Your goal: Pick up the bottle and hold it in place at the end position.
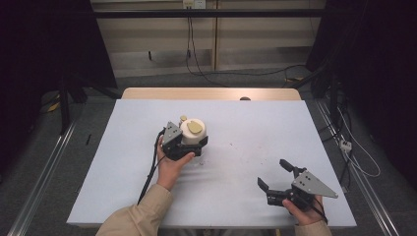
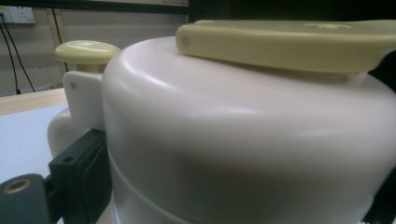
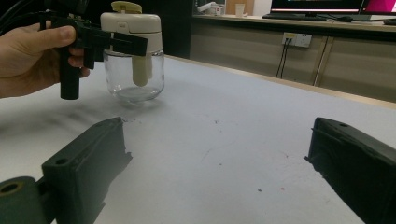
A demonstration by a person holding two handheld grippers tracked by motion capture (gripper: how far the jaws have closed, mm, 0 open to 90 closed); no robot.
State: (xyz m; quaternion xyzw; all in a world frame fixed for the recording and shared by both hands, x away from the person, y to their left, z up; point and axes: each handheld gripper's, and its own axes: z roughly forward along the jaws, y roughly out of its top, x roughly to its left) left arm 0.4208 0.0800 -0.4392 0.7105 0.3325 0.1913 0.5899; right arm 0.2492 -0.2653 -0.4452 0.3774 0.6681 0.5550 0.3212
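Observation:
A glass jar with a cream lid and a pale yellow lever on top stands upright on the white table, a little left of centre. My left gripper is shut on the jar at lid height, one jaw on each side. Close up in the left gripper view, the cream lid sits between the jaws of the left gripper. The right gripper view shows the jar far left, with the left gripper and a hand holding it. My right gripper stands open over the front right of the table, holding nothing.
A wooden strip runs along the table's far edge. Small dark specks mark the white surface ahead of the right gripper. Cables lie on the floor to the right.

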